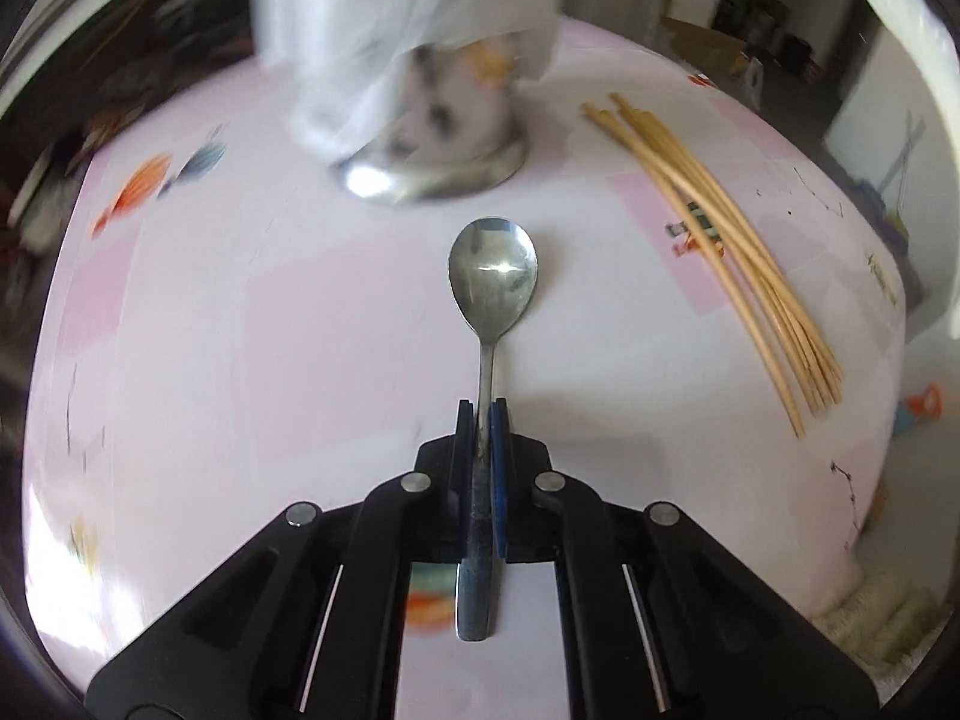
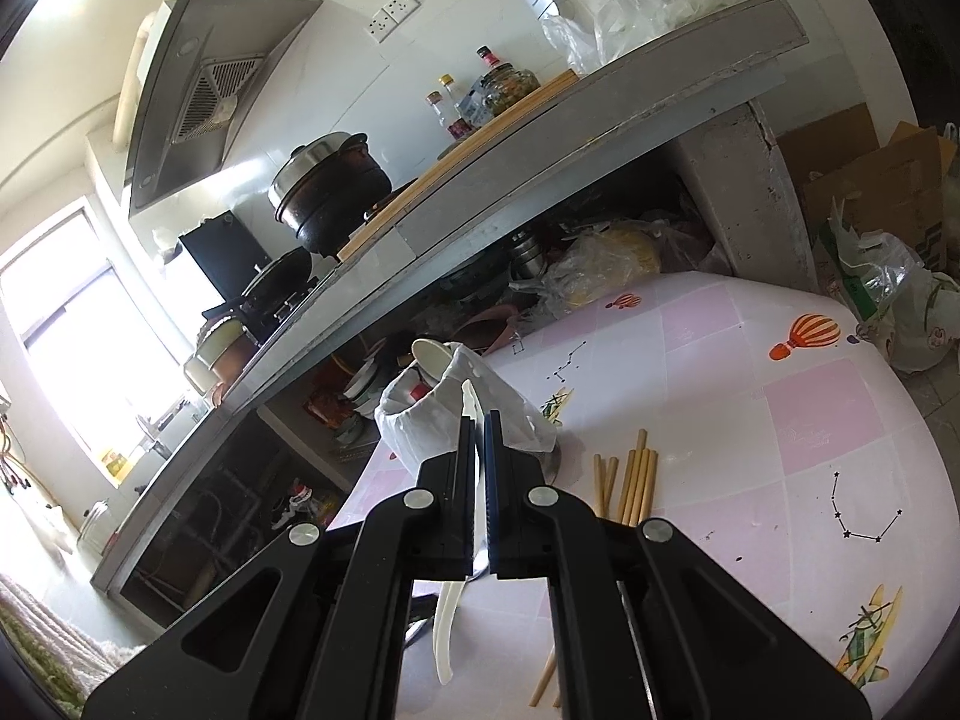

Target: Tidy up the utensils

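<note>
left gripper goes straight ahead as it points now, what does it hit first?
Likely the bag-covered utensil holder: it sits just past the bowl of the metal spoon clamped in the left gripper. Depth is unclear; the spoon would touch first.

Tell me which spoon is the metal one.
The metal spoon clamped in the left tool, bowl pointing forward. The right tool holds a white plastic spoon.

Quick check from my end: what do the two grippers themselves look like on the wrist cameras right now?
Both match. The left gripper and right gripper have matte black angular linkage arms joined by round silver pivot pins, ending in flat blue pads on thin black fingers. Pale strips run along the inner rails. No cables, lettering or sleeves show in either view.
</note>
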Demonstrator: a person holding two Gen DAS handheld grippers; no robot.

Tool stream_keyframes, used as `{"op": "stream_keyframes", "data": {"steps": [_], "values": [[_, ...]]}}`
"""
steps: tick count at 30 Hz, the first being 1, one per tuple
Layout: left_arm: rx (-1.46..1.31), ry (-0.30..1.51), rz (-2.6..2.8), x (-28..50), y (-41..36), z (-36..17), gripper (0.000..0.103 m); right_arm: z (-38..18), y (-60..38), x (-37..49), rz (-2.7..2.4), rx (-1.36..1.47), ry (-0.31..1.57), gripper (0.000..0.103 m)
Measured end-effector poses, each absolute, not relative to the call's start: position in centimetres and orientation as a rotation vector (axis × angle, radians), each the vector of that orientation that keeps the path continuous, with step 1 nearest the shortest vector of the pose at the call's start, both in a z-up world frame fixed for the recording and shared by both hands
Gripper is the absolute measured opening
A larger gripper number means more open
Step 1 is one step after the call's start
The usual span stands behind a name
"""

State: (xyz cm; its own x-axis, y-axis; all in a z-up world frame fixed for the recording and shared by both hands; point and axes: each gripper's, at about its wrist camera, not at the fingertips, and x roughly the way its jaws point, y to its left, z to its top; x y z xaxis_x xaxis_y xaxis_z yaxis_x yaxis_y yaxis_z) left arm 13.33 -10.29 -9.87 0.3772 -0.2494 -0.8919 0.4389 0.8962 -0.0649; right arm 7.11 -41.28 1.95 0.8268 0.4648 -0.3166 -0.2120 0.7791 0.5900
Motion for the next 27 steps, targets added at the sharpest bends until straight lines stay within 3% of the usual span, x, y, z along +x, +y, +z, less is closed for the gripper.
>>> {"op": "stream_keyframes", "data": {"steps": [5, 7, 10, 27], "values": [[0.11, 1.094, -0.387, 12.8, -7.2, -9.5, 0.01, 2.0, -40.1, 7.5, 0.413, 0.566, 0.476, 0.003], [0.107, 1.083, -0.382, 13.2, -7.2, -9.3, 0.031, 2.2, -39.6, 7.3, 0.421, 0.556, 0.475, 0.003], [0.088, 1.066, -0.406, 14.5, -7.7, -8.9, 0.04, 2.4, -39.3, 6.8, 0.419, 0.552, 0.469, 0.003], [0.203, 1.033, -0.329, 17.9, -12.4, -10.9, 0.047, 2.5, -39.8, 6.2, 0.411, 0.561, 0.46, 0.003]]}}
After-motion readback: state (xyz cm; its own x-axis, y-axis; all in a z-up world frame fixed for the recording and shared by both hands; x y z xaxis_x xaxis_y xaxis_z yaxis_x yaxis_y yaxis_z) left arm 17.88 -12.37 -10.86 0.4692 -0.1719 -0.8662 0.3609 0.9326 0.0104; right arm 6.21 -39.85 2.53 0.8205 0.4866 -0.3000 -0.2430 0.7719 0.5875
